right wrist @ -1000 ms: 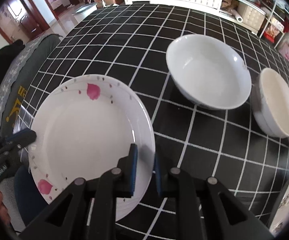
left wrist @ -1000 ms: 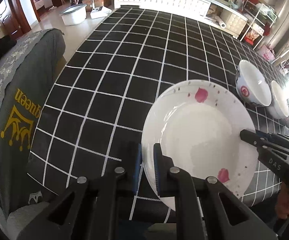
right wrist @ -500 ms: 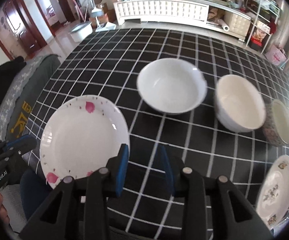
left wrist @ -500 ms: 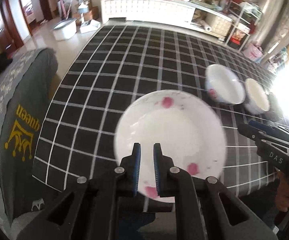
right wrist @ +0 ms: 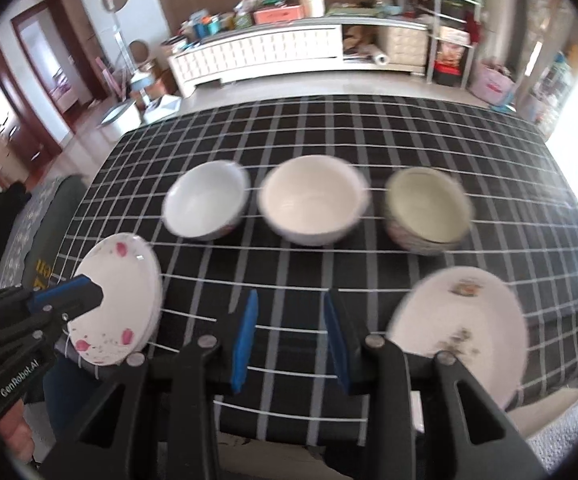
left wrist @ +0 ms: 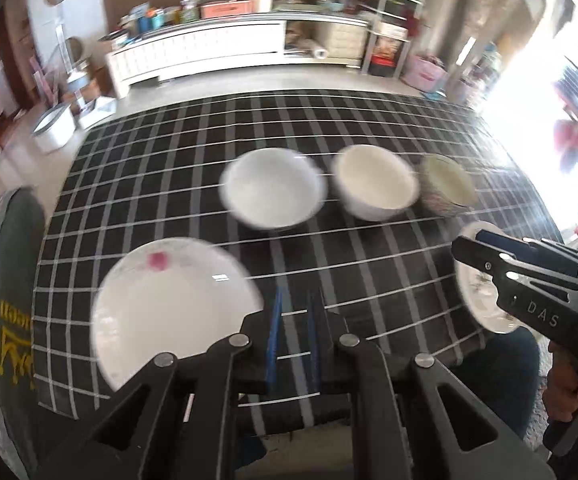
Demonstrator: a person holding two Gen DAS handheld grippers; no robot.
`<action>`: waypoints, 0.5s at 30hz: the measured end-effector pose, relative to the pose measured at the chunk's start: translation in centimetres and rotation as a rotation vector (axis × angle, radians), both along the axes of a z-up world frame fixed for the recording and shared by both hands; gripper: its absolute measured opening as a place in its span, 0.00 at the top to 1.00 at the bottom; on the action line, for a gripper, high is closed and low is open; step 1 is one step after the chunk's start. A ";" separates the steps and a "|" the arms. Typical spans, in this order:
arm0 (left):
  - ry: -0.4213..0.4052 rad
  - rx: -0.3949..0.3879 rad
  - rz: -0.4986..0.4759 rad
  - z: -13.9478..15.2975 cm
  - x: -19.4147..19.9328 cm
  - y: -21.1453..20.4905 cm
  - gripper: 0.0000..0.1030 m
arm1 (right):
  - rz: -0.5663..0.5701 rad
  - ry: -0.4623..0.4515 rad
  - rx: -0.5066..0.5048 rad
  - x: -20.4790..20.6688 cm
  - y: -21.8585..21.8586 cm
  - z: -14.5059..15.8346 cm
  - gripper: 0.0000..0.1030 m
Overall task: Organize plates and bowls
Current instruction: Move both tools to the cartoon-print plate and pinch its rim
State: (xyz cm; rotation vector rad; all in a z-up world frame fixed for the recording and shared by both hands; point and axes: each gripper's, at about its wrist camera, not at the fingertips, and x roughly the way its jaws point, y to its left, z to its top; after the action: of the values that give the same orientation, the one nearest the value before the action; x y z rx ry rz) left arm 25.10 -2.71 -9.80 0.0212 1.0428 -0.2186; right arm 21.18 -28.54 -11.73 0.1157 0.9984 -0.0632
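The table, covered with a black cloth with white lines, carried three bowls in a row and two plates nearer to the front edge. The white bowl stood on the left, the cream bowl in the middle and the patterned bowl on the right, each apart from its neighbour. The plate with pink spots lay at the front left corner and the flowered plate at the front right. The left gripper was over the front edge just beside the pink plate, its jaws a narrow gap apart and holding nothing. The right gripper was between the two plates, its jaws wide apart and also empty. As far as I can judge, the pink plate was already set in its place and the bowls were lined up, so the sorting seemed well advanced. What perhaps remained was to bring the two plates together or to stack the bowls, but the pictures did not show which arrangement was wanted.
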 end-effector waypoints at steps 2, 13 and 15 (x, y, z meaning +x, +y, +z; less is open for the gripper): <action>0.000 -0.002 -0.039 0.0 0.0 -2.4 0.89 | -0.028 -0.004 -0.003 -0.8 -1.8 0.3 0.62; 0.045 -0.011 -0.200 -1.5 0.8 -13.3 0.89 | -0.170 0.009 0.014 -3.9 -11.1 -0.4 0.62; 0.061 -0.009 -0.219 -2.2 1.0 -14.7 0.89 | -0.190 0.017 0.020 -4.2 -12.6 -1.0 0.62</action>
State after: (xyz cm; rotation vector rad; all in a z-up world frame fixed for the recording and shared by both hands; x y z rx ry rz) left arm 26.08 -17.41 -12.01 0.1216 1.1006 -0.4246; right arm 16.94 -41.16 -12.73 0.2288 1.0029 -0.2280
